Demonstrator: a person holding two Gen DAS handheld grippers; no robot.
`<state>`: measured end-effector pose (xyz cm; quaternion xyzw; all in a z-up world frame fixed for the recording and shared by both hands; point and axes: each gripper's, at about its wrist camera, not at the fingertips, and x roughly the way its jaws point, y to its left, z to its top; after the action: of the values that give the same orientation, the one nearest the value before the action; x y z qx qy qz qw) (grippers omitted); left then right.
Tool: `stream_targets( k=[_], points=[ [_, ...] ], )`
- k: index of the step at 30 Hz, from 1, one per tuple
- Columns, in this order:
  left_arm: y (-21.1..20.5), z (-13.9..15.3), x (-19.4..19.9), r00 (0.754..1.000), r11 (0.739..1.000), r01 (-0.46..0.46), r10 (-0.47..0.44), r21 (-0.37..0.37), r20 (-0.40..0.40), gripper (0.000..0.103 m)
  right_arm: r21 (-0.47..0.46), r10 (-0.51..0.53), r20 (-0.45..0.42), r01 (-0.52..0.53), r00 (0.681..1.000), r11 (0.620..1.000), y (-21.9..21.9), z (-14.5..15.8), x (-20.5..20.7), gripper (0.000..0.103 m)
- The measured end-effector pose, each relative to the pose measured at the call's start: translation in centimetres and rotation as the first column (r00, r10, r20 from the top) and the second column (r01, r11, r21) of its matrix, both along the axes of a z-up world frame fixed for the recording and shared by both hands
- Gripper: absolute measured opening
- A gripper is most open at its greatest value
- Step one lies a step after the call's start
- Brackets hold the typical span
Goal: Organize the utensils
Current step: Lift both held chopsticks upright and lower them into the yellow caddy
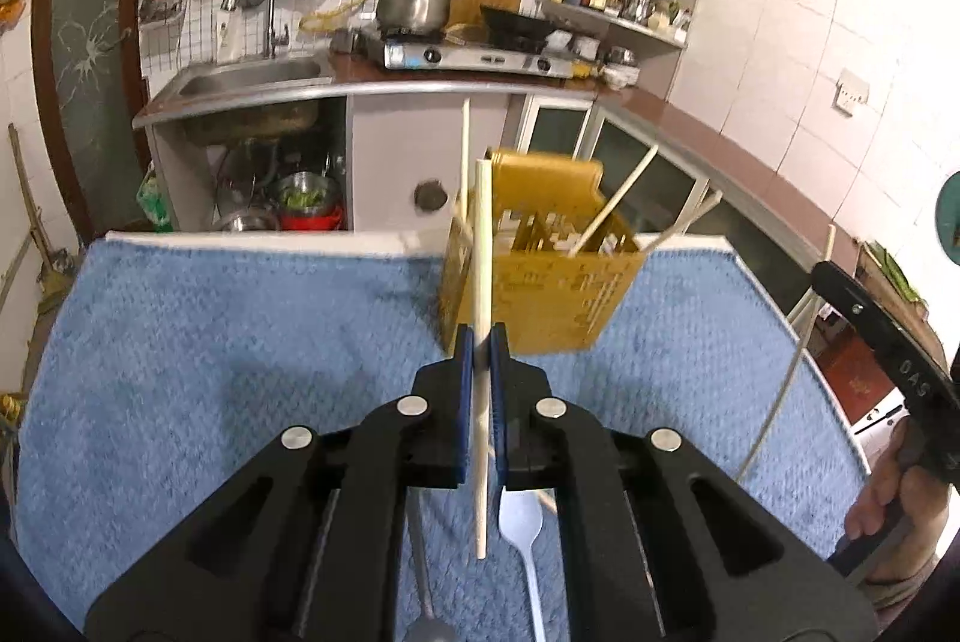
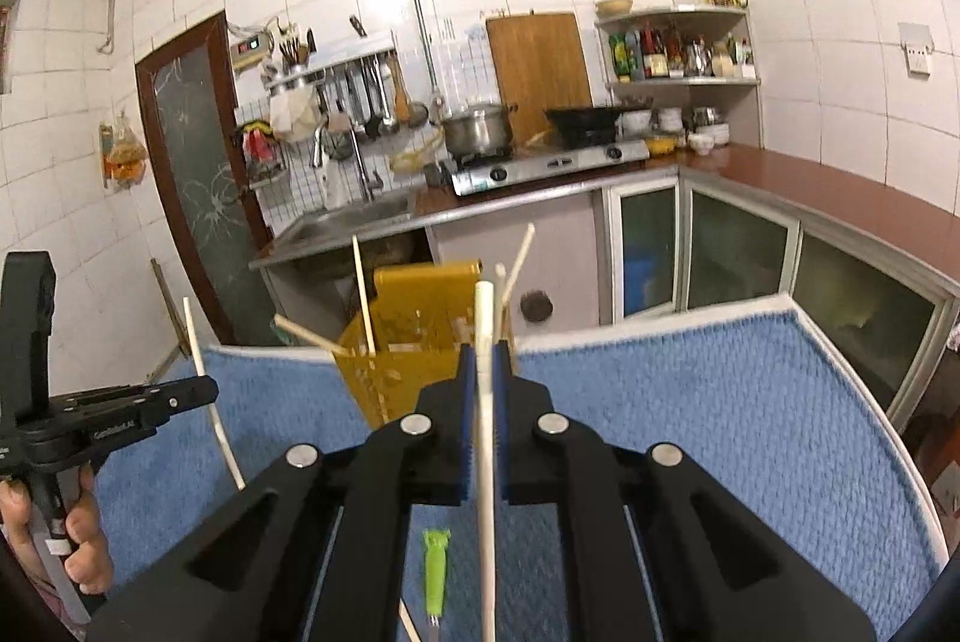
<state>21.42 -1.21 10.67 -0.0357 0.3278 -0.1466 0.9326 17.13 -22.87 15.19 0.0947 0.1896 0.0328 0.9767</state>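
Two hand-held grippers hang above a blue mat [image 1: 240, 342], each pinching a single pale chopstick, with a yellow caddy [image 1: 540, 282] standing at the mat's far edge, ahead of both.

The left gripper [image 1: 480, 342] is closed tight on its chopstick [image 1: 482, 252], held near mid-length between the blue pads, the stick standing nearly upright with its top level with the caddy's rim. The right gripper [image 2: 485, 360] is likewise clamped on its own chopstick [image 2: 485, 318], which rises in front of the caddy [image 2: 414, 342] in the right wrist view.

The risk from here, by the look of it, lies in the thin, round sticks: held at one narrow point, either could pivot or slip in the pads as it is tipped toward the caddy. Several chopsticks already lean out of the caddy at odd angles, and an incoming stick could knock one or snag on the slotted wall. The two grippers work near each other, so a clash over the one opening is possible. The caddy looks light and may tip if pushed.

The chopsticks are slim, smooth, cream-coloured and straight. The caddy is amber plastic with slotted sides and a taller back panel. A white spoon [image 1: 521, 522] and a green-handled tool [image 2: 436, 576] lie on the mat below.
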Motion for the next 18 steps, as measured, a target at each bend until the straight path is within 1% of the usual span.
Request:
stream_targets(
  k=[3,5,9,12,14,15,18],
  points=[
    [-0.3,1.6,0.7,1.000,1.000,0.003,-0.003,-0.009,0.023,0.004,0.008,-0.004,0.045,0.003,0.999,1.000,0.2,1.4,0.9,0.006],
    [-0.6,2.9,1.4,0.999,1.000,0.006,-0.006,-0.026,0.036,0.004,0.021,-0.013,0.099,0.011,0.995,1.000,0.3,2.6,1.7,0.006],
    [-1.8,5.8,3.0,0.995,0.999,-0.004,0.008,-0.031,0.104,0.004,0.037,-0.038,0.183,0.032,0.982,0.999,0.3,4.5,3.7,0.006],
    [-2.8,7.3,4.2,0.990,0.999,-0.007,0.011,-0.033,0.142,0.004,0.042,-0.060,0.245,0.051,0.968,0.998,0.6,5.6,5.4,0.006],
    [-3.7,8.5,5.0,0.981,1.000,-0.015,0.019,-0.024,0.195,0.004,0.038,-0.072,0.280,0.064,0.957,0.997,0.7,6.4,6.6,0.006],
    [-4.2,9.1,5.4,0.972,0.999,-0.027,0.031,-0.018,0.233,0.004,0.040,-0.076,0.295,0.067,0.953,0.997,0.7,6.8,7.2,0.006],
    [-5.2,9.8,7.0,0.957,0.999,-0.040,0.043,-0.018,0.287,0.004,0.037,-0.092,0.349,0.085,0.933,0.996,1.0,7.4,8.6,0.006]
  ],
)
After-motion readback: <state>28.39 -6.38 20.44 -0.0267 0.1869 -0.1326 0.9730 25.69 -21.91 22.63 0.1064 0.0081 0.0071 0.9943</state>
